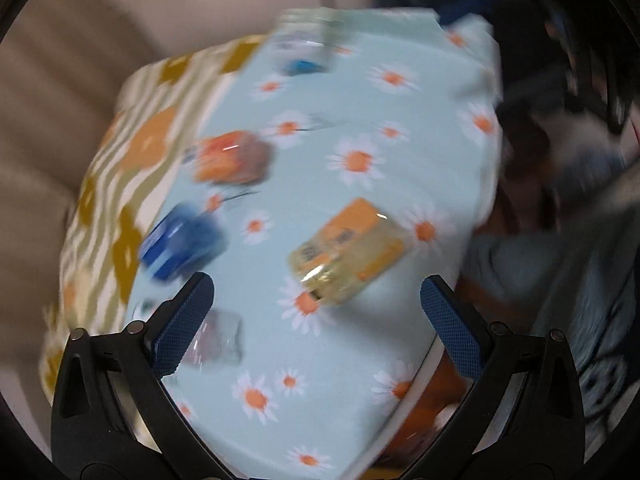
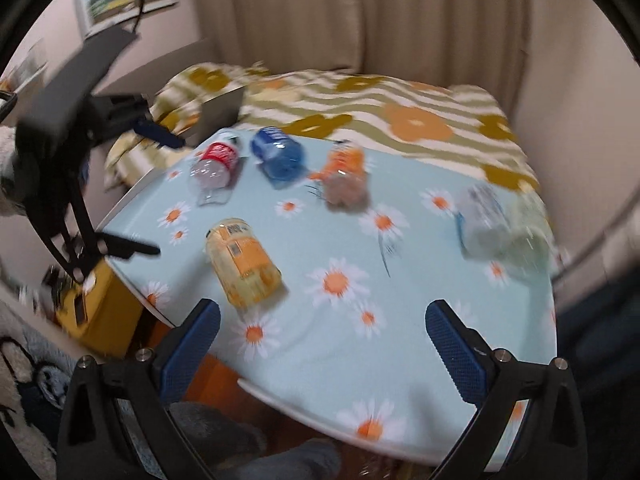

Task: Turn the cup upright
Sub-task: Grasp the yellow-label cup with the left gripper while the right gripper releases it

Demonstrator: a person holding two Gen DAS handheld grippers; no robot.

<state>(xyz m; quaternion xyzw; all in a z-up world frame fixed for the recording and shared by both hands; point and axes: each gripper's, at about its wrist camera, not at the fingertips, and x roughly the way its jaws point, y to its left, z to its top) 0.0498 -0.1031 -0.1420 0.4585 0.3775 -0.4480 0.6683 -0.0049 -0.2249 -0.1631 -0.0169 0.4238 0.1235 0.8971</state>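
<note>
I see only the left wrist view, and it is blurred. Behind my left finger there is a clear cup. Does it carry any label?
Observer: Yes. The right wrist view shows that the clear cup has a red label and lies on its side.
Operator: Where is my left tool relative to it?
Observer: The left tool hovers open at the table edge nearest that cup and touches nothing.
Operator: Is there anything on the bed behind?
Observer: A grey box-like thing rests on the striped bedcover.
</note>
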